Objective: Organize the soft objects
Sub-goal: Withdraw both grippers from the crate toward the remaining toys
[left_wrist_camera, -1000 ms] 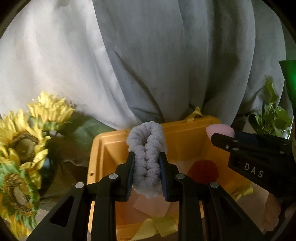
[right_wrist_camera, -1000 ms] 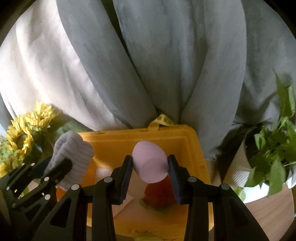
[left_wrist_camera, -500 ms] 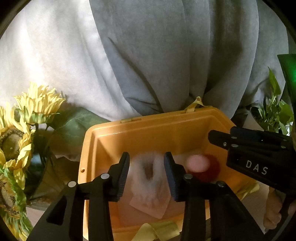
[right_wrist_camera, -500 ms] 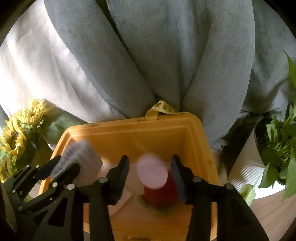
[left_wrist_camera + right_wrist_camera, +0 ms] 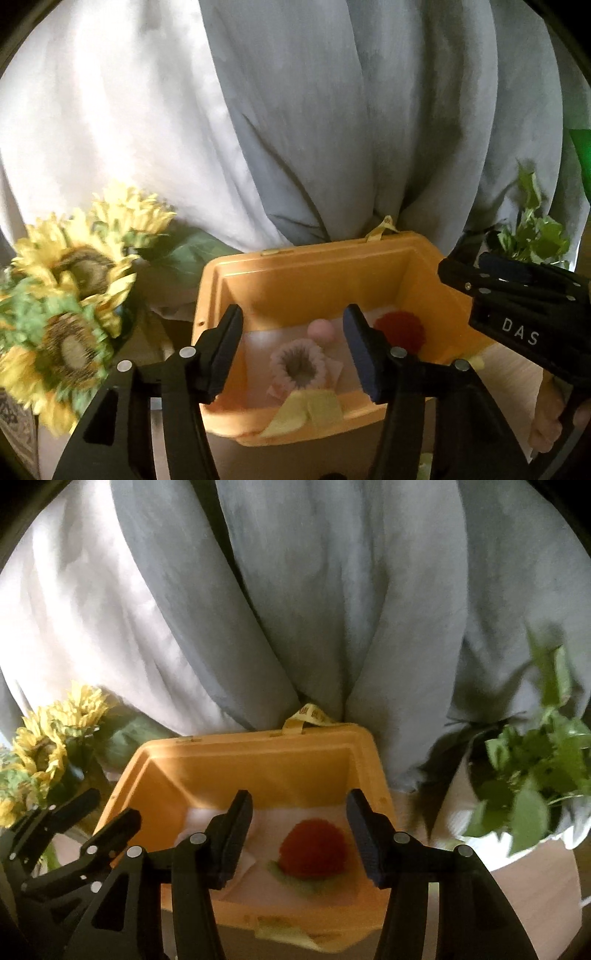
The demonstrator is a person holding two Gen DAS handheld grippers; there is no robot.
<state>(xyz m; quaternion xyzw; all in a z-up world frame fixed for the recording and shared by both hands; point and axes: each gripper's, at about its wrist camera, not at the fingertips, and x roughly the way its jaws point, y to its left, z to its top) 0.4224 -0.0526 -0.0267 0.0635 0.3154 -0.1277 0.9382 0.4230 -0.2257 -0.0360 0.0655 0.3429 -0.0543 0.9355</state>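
Observation:
An orange bin (image 5: 306, 273) stands below both grippers. On its floor lie a fuzzy lilac scrunchie (image 5: 297, 363), a small pink egg-shaped sponge (image 5: 322, 329) and a red pompom (image 5: 400, 330). My left gripper (image 5: 293, 314) hovers over the scrunchie with its jaws opening and nothing between them. My right gripper (image 5: 300, 795) stands open and empty above the red pompom (image 5: 314, 847) and the bin (image 5: 258, 771). In the right wrist view the scrunchie and the sponge are hidden. The left gripper (image 5: 112, 806) shows at that view's lower left.
Yellow sunflowers (image 5: 74, 295) crowd the bin's left side. A leafy green plant in a white pot (image 5: 535, 775) stands to its right. Grey curtain folds (image 5: 332, 110) hang right behind the bin. A yellow ribbon (image 5: 306, 410) lies over the near rim.
Both grippers opened and let go: the scrunchie dropped from the left and the pink sponge from the right into the bin. Both grippers have pulled back and up a little.

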